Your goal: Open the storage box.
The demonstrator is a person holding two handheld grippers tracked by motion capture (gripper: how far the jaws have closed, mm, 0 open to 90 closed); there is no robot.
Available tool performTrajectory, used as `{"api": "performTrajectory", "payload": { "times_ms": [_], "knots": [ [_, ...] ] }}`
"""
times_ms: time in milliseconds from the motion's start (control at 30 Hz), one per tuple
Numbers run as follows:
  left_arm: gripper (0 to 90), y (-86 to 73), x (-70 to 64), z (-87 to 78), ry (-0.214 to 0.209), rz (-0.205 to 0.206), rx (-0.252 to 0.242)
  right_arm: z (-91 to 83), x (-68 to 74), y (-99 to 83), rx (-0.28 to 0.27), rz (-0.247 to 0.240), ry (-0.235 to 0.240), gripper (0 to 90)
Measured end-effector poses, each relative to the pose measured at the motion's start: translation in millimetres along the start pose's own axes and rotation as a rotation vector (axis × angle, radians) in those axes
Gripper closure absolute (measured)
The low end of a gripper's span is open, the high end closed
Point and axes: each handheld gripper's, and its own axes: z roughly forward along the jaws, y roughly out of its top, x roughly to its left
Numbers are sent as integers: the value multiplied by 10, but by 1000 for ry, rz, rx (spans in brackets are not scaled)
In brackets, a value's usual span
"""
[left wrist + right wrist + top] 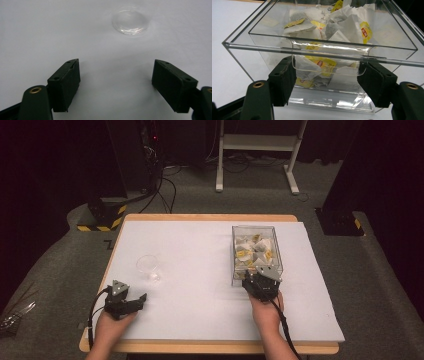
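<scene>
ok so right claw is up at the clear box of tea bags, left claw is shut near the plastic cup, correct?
Not quite: the left claw is open, not shut. The left gripper view shows its jaws wide apart, with the plastic cup ahead. The right claw is indeed at the clear box of tea bags.

Two hand-held black grippers, bare forearms

The left gripper (131, 301) and right gripper (260, 281) are matte black, each topped by a grey three-cornered plate and trailing a black cable along the forearm. Their jaws are blocky, rectangular pads with small screw holes, mounted on arms with a brass-ringed hole. No sleeves cover the forearms.
</scene>
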Motion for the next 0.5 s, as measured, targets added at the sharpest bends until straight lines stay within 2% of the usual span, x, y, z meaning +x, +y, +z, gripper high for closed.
{"api": "performTrajectory", "payload": {
  "times_ms": [500],
  "knots": [
    [230, 0, 1, 1, 0, 1, -1, -165, -10, -110, -6, -8, 13, 322]
  ]
}}
